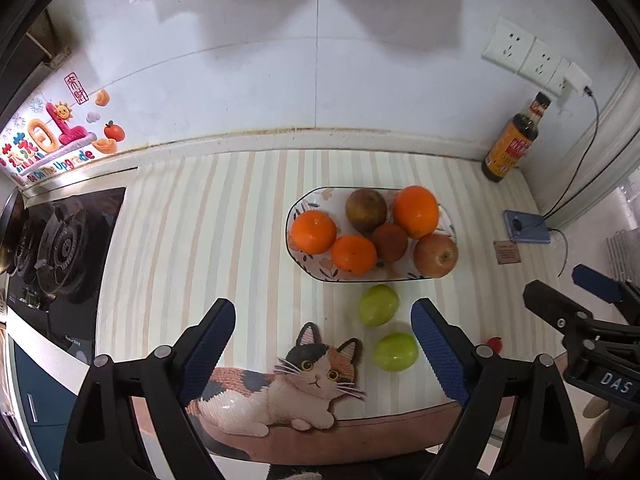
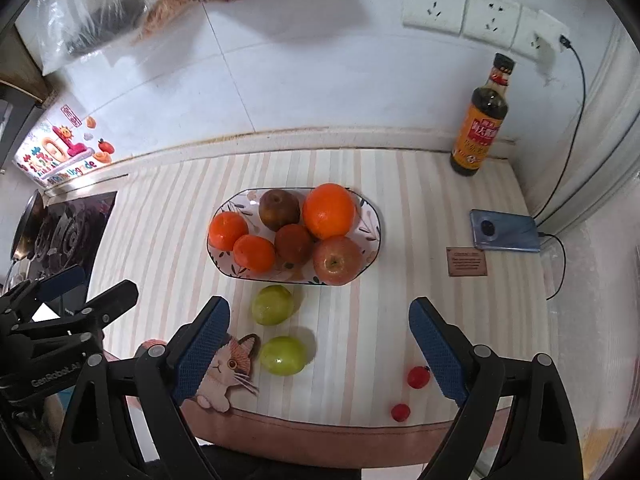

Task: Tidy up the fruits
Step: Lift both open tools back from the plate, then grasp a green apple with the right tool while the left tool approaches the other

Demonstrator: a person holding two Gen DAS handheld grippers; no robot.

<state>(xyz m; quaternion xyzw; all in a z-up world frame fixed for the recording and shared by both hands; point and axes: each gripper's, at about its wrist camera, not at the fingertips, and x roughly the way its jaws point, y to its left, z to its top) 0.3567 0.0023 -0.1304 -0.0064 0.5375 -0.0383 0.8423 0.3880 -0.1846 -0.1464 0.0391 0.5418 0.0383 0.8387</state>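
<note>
An oval flowered plate [image 1: 308, 200] [image 2: 372, 216] holds three oranges, two brown fruits and a red apple [image 1: 435, 255] [image 2: 337, 260]. Two green fruits lie on the striped mat in front of it, the far one [image 1: 379, 305] [image 2: 273, 304] and the near one [image 1: 396, 352] [image 2: 283, 355]. Two small red fruits [image 2: 418, 377] [image 2: 400, 412] lie near the mat's front edge. My left gripper [image 1: 323, 344] is open and empty above the cat print. My right gripper [image 2: 319, 344] is open and empty, with the near green fruit between its fingers' lines.
A soy sauce bottle [image 2: 480, 120] stands at the back right. A phone [image 2: 505, 230] on a charging cable and a small brown card [image 2: 466, 261] lie at the right. A gas stove [image 1: 60, 240] is at the left. Wall sockets [image 2: 464, 12] are on the tiled wall.
</note>
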